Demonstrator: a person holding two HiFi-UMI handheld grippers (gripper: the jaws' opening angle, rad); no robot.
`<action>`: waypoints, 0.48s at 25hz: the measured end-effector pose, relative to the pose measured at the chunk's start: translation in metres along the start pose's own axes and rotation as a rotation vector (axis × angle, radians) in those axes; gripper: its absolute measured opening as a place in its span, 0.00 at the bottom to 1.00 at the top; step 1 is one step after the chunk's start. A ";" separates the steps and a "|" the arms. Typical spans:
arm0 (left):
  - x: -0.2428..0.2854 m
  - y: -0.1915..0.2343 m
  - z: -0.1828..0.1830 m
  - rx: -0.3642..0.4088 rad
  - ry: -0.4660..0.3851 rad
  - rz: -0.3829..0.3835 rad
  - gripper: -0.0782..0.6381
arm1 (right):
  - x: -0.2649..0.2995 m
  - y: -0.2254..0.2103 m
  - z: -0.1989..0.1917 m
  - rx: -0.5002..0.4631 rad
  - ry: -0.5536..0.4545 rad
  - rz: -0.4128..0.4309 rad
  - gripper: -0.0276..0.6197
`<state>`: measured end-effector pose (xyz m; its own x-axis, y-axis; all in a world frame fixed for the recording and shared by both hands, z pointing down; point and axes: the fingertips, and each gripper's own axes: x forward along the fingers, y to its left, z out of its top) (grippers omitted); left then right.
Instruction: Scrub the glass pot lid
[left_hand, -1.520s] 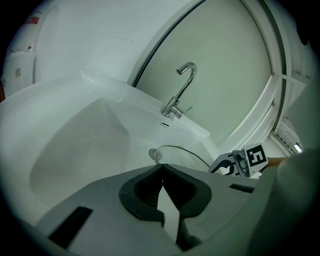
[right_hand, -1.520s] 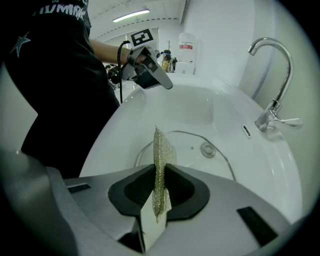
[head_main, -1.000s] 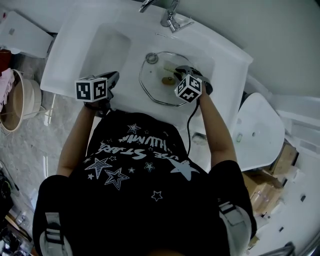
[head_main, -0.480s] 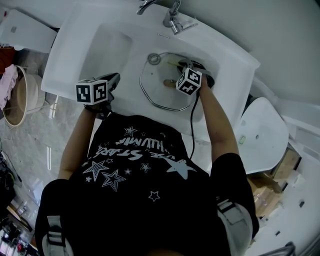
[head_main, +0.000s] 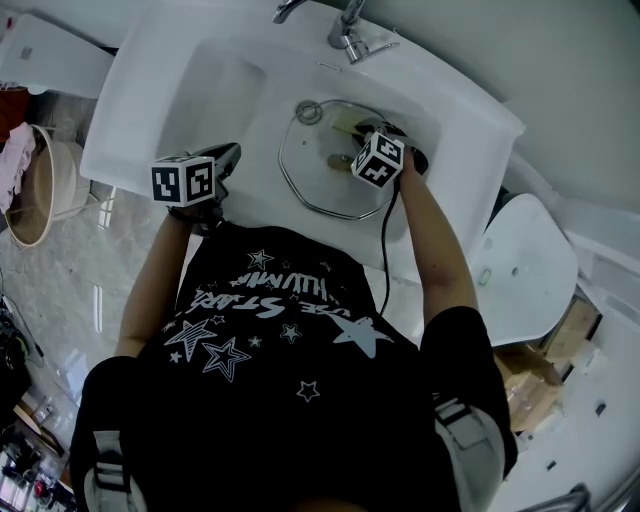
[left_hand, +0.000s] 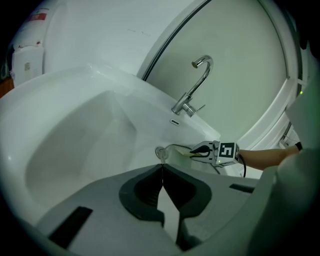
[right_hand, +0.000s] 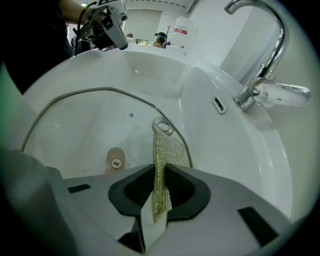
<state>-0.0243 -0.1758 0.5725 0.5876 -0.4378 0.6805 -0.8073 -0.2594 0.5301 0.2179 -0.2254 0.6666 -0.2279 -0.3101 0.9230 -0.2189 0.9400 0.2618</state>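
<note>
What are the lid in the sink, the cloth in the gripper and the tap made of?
Lid: clear glass, since the white sink shows through it; thin metal rim.
Cloth: looks like a woven scouring mesh, yellowish and glittery; the fibre is unclear.
Tap: shiny chromed metal, judging by its reflections.

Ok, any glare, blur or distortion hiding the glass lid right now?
Head view: dim and bluish but sharp; the clear glass pot lid shows by its metal rim. Right gripper view: fisheye bending, dark corners, yet the gold mesh scrubbing cloth in the right gripper is crisp. Left gripper view: same dark corners, no glare.
</note>
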 end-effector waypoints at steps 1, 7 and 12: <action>0.000 -0.001 0.000 0.003 0.001 -0.003 0.12 | -0.002 0.004 0.001 0.003 -0.003 0.016 0.15; -0.003 -0.009 0.000 0.022 -0.001 -0.028 0.12 | -0.019 0.038 0.008 0.036 -0.021 0.111 0.15; -0.004 -0.010 -0.002 0.032 0.004 -0.047 0.12 | -0.031 0.070 0.017 0.046 -0.044 0.190 0.15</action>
<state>-0.0181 -0.1701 0.5652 0.6250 -0.4214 0.6571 -0.7801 -0.3073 0.5450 0.1933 -0.1526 0.6509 -0.3105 -0.1348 0.9410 -0.2112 0.9749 0.0700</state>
